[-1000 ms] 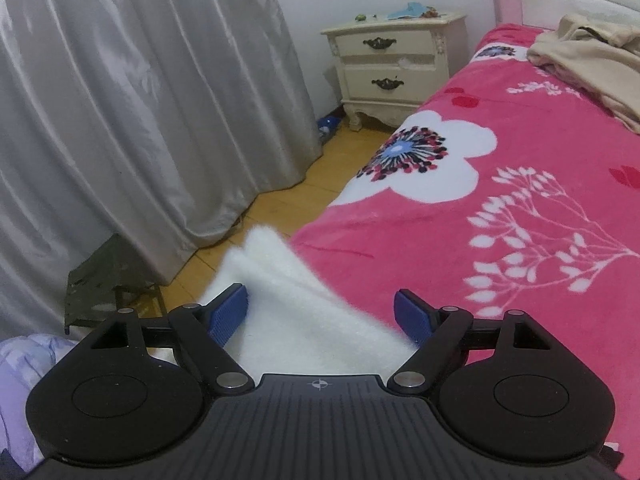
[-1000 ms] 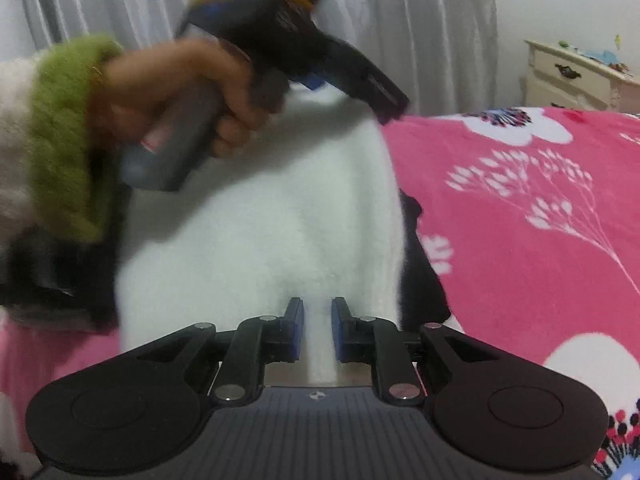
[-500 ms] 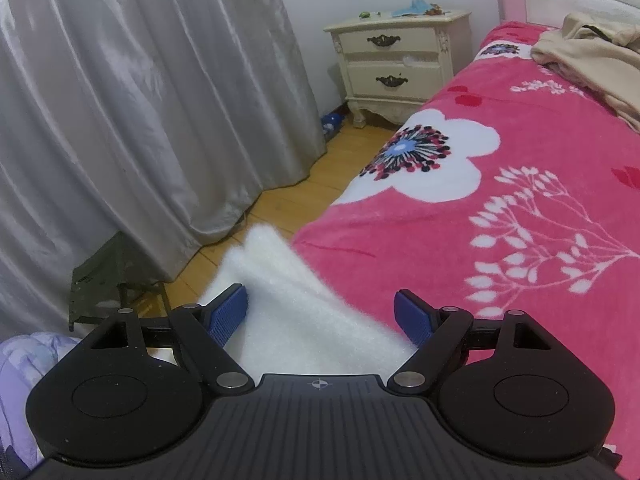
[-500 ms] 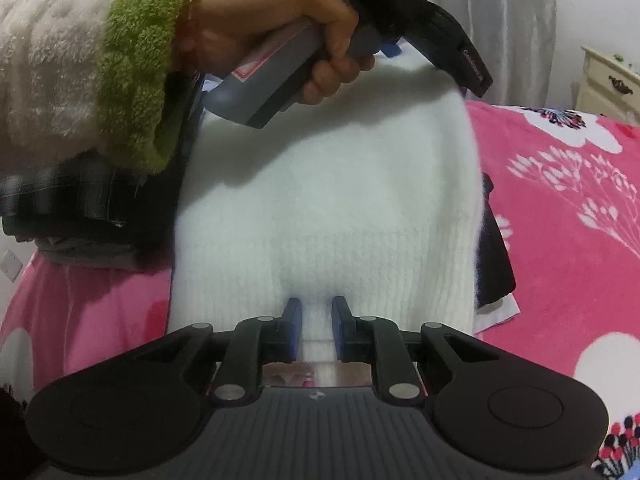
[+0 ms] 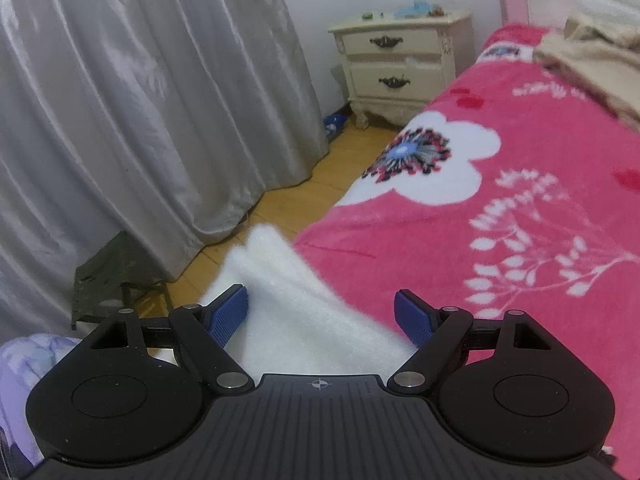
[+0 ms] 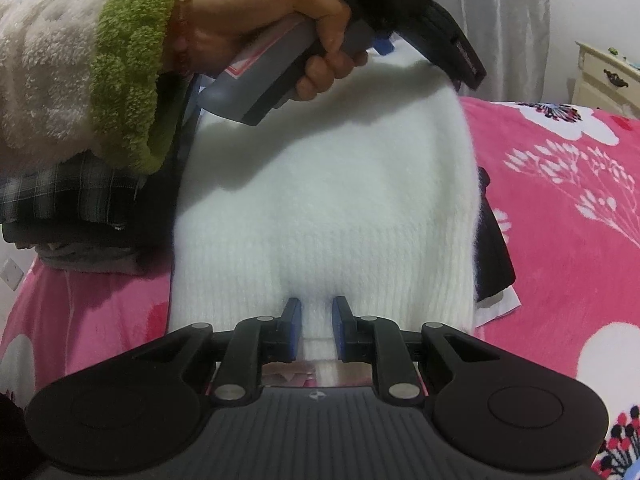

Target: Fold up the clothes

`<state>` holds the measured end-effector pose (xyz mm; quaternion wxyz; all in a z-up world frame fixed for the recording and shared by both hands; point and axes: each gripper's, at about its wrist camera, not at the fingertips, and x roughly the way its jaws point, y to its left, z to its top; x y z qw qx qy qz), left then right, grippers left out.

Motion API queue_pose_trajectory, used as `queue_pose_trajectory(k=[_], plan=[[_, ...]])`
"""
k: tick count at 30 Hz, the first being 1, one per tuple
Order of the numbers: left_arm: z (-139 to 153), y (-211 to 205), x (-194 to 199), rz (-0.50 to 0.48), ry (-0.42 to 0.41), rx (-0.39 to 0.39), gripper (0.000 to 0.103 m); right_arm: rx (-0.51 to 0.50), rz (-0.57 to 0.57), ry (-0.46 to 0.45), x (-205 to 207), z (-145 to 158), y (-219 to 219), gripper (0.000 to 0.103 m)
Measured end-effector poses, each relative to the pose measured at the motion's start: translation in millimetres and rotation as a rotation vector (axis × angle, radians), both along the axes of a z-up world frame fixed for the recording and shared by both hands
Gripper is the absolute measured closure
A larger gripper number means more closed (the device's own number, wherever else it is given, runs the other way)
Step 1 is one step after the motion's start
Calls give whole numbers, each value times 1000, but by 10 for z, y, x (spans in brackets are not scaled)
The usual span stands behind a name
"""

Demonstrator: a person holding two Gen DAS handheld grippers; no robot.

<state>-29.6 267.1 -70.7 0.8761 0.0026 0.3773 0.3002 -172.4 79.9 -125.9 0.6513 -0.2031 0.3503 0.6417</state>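
A fluffy white sweater (image 6: 328, 184) lies folded on the pink flowered bed cover (image 6: 560, 208). My right gripper (image 6: 317, 324) is shut on its ribbed near hem. My left gripper (image 5: 322, 314) is open above the sweater's far corner (image 5: 280, 280), which overhangs the bed's edge. In the right wrist view the left gripper's body (image 6: 400, 12) shows in the person's hand over the sweater's far end; its fingertips are hidden.
A stack of dark folded clothes (image 6: 80, 208) lies left of the sweater. A black garment (image 6: 494, 240) sticks out under its right side. A beige garment (image 5: 592, 56) lies near the headboard. A cream nightstand (image 5: 400, 64), grey curtain (image 5: 140, 120) and green stool (image 5: 116, 276) stand beside the bed.
The right gripper has pulled back with the hem, so the sweater lies more spread out towards me. The left gripper has stayed open and shifted slightly.
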Motion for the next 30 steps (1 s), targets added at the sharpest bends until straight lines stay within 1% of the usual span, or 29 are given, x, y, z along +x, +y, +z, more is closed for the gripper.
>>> queue_pose_trajectory(k=[3, 5, 7, 10, 11, 12, 13, 15, 16, 17, 18, 19, 21, 23, 25, 27, 28, 29, 30], plan=[[200, -85, -251, 11, -90, -47, 21, -31, -25, 28, 59, 97, -26, 84], [341, -200, -455, 0, -152, -67, 15, -63, -48, 47, 119, 189, -61, 83], [479, -370, -697, -27, -199, -102, 7, -99, -72, 34, 188, 333, -131, 83], [574, -639, -973, -33, -264, -170, 0, -170, -111, -8, 291, 601, -275, 76], [585, -730, -1047, -27, -283, -196, 0, -199, -129, -26, 309, 681, -320, 73], [583, -807, -1090, -18, -291, -226, 0, -228, -148, -43, 328, 762, -366, 68], [578, -881, -1128, -8, -298, -257, 0, -255, -179, -50, 340, 839, -420, 65], [556, -986, -1145, -5, -305, -299, 0, -300, -274, -40, 344, 980, -543, 56], [542, -1031, -1140, -6, -309, -317, 0, -316, -328, -39, 339, 1035, -595, 54], [541, -1047, -1108, 1, -310, -321, 0, -316, -377, -34, 332, 1087, -644, 49], [542, -1058, -1072, 10, -311, -322, 0, -296, -422, -27, 316, 1144, -700, 47], [544, -1068, -1036, 19, -312, -323, 0, -267, -457, -24, 293, 1194, -752, 46], [635, -1058, -1042, 53, -326, -331, 0, -209, -512, -31, 249, 1279, -838, 38], [702, -1046, -1005, 94, -342, -346, 0, -159, -558, -35, 217, 1364, -914, 37], [754, -1086, -1018, 152, -336, -353, 0, -139, -559, -68, 225, 1456, -938, 34], [792, -1147, -1031, 222, -314, -363, 0, -109, -551, -151, 235, 1558, -944, 29], [803, -1184, -1042, 253, -304, -371, 0, -94, -543, -186, 248, 1618, -951, 28], [810, -1211, -1052, 279, -301, -378, 0, -79, -531, -209, 269, 1685, -959, 26], [814, -1241, -1059, 325, -303, -388, 0, -63, -513, -225, 292, 1755, -966, 23]])
